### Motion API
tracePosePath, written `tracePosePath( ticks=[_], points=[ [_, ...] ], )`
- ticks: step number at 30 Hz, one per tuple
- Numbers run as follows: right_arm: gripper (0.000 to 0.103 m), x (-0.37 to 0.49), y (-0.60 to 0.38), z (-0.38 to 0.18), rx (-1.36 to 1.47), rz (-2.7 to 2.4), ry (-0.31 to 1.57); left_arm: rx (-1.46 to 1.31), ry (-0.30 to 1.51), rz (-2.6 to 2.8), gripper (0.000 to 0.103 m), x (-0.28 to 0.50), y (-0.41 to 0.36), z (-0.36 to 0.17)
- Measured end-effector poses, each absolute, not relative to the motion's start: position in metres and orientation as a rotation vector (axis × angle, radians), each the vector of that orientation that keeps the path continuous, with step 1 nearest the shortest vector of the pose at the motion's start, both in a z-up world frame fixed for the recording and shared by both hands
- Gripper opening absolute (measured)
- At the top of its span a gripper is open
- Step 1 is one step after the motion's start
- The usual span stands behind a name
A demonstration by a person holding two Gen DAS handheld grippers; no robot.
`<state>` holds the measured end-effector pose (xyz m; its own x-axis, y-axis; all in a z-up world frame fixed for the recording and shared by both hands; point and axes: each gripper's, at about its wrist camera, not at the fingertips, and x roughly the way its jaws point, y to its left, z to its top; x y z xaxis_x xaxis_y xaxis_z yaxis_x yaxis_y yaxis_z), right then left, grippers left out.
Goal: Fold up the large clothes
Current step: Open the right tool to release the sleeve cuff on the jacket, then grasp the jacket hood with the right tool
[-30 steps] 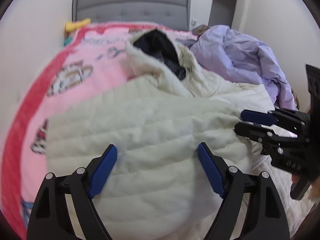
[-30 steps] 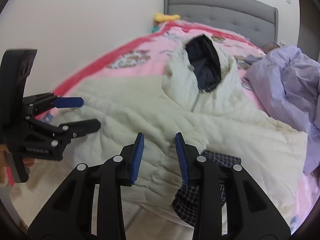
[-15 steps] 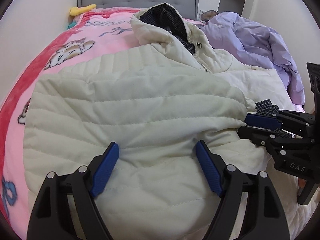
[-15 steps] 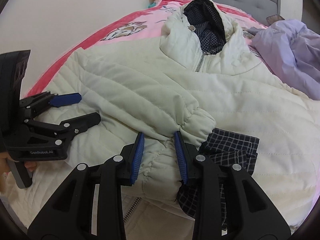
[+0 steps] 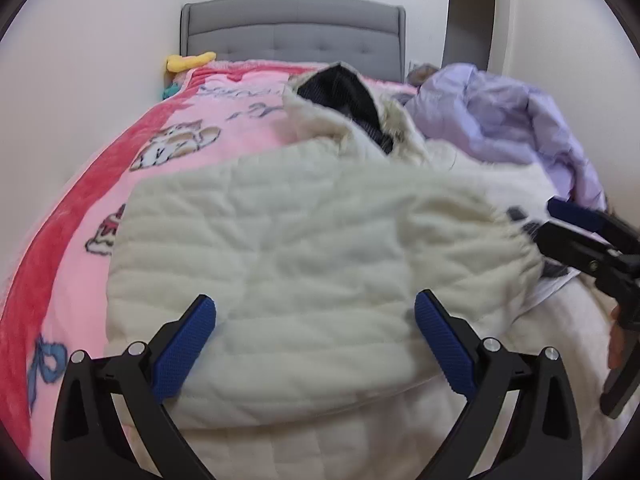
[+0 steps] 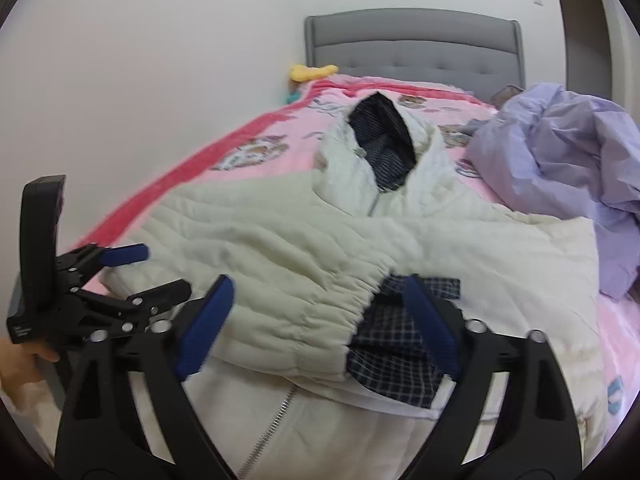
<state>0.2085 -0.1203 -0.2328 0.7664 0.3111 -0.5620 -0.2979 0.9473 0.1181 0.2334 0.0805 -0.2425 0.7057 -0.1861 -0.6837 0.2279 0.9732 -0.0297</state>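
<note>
Lying across a pink cartoon-print blanket [image 6: 256,152] on a bed with a grey padded headboard [image 6: 416,46], a cream quilted jacket [image 6: 280,248] occupies the centre of both views. Its hood [image 6: 384,136], lined in dark checked cloth, points toward the headboard. One sleeve is folded across the jacket front; its gathered cuff [image 6: 320,332] lies near the zip [image 6: 280,412], with the checked lining [image 6: 392,352] showing just beside it.

The right gripper [image 6: 320,320] stands with its jaws spread wide, having just opened. The cuff lies between the blue pads [image 6: 208,320], which appear clear of the cloth, though motion blur makes contact hard to rule out.

The left gripper [image 5: 316,336] is likewise spread, its jaws having just widened further. In the left wrist view the folded sleeve [image 5: 304,264] lies between the pads [image 5: 184,344], which do not press on it. The same gripper is seen from the right wrist camera at the jacket's left edge [image 6: 132,276], held by a hand [image 6: 24,360].

A crumpled lilac garment [image 6: 560,160] lies beside the jacket on the right. A yellow soft toy [image 5: 190,61] rests at the head of the bed, against the wall.
</note>
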Motion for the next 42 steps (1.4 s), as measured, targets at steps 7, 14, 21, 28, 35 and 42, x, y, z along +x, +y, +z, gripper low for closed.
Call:
tracePosePath(
  ticks=[7, 14, 21, 28, 35, 42],
  points=[
    [0.085, 0.233, -0.115, -0.277, -0.007, 0.288, 0.833, 0.04, 0.8, -0.217, 0.099, 0.242, 0.083, -0.265],
    [0.095, 0.238, -0.115, -0.279, 0.004, 0.269, 0.858, 0.057, 0.804, -0.22, 0.099, 0.239, 0.082, -0.262],
    [0.095, 0.229, -0.133, -0.242, 0.042, 0.283, 0.738, 0.104, 0.72, -0.271, 0.098, 0.224, 0.068, -0.221],
    [0.095, 0.274, -0.141, -0.257, -0.055, 0.261, 0.784, -0.027, 0.881, -0.294, 0.099, 0.286, 0.06, -0.248],
    [0.095, 0.295, -0.148, -0.259, 0.031, 0.283, 0.881, -0.024, 0.855, -0.251, 0.099, 0.285, 0.054, -0.245],
    [0.095, 0.295, -0.147, -0.165, -0.096, 0.223, 0.554, 0.105, 0.712, -0.324, 0.098, 0.303, 0.047, -0.165]
  ],
)
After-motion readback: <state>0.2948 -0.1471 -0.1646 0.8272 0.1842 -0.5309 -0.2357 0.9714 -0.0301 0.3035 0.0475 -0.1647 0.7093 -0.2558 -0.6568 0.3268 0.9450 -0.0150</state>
